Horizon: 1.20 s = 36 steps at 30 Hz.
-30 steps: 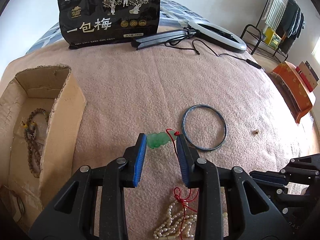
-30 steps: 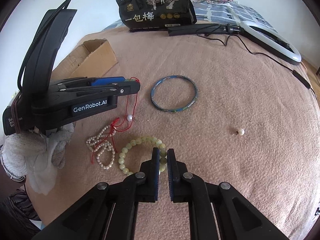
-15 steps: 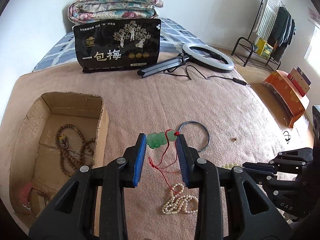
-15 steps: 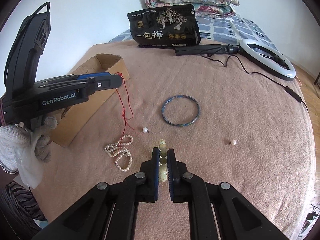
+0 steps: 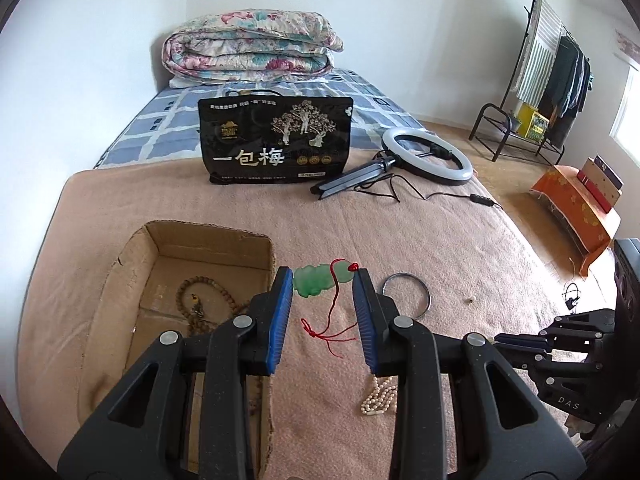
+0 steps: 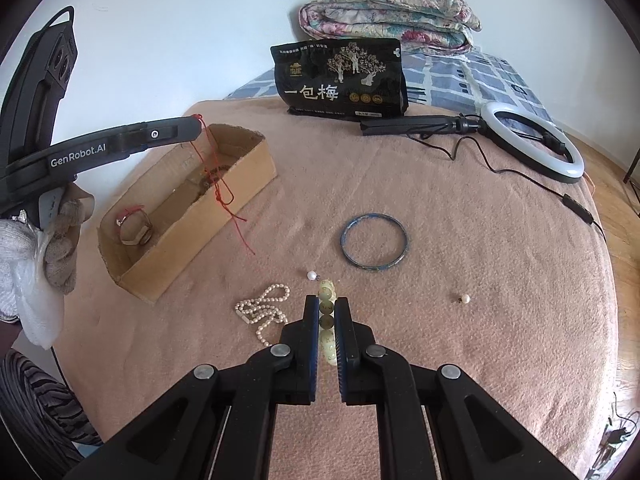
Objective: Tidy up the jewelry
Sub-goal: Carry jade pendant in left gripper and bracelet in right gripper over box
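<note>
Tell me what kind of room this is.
Most likely a bedroom: a folded floral quilt lies on a checked mattress, and a clothes rack with hanging garments stands by the wall.

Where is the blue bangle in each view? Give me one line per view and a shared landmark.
Left wrist view: the blue bangle lies on the pink blanket right of centre, partly hidden behind the right finger.
Right wrist view: it lies flat at centre-right, fully in view.
Shared landmark: the black snack bag standing at the far end.
</note>
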{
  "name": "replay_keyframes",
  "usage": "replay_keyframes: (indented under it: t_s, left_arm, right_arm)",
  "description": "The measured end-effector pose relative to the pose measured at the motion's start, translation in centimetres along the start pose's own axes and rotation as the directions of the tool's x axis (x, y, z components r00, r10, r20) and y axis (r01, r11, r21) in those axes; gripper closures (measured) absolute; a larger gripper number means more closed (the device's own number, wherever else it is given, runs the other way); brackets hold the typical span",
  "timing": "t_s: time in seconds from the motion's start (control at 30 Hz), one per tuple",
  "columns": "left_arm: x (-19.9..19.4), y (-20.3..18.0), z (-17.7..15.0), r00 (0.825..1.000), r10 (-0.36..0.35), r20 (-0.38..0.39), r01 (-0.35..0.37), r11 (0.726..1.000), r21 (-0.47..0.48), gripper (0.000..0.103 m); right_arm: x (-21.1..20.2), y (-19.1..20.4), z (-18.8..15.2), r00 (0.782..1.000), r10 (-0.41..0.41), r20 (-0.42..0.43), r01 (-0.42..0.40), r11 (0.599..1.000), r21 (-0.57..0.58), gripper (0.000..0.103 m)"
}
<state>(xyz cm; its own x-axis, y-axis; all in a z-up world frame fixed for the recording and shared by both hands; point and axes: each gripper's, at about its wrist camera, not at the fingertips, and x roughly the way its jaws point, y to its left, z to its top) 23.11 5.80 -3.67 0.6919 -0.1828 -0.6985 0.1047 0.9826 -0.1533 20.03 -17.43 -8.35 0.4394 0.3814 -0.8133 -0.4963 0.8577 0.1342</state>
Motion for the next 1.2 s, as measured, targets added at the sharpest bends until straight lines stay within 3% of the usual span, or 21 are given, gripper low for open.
replay_keyframes:
  t_s: [0.63,1.2]
  left_arm:
    - [-3.1,9.4,0.3,0.992,0.12,0.045,-0.115,0.989,-0.098,0.072]
    - [-1.0,13.9,-1.4,0.991,0.129,-0.021,-0.131,0.977,-0.166,0.072]
  right_arm:
    - [-0.9,10.3,4.4,0.988,0.145,0.058,-0.138,0.985,-0.106,0.098]
    - [4.1,17.7,6.3,0.974,0.226,0.013,-0.221,0.962,-0.159,0.098]
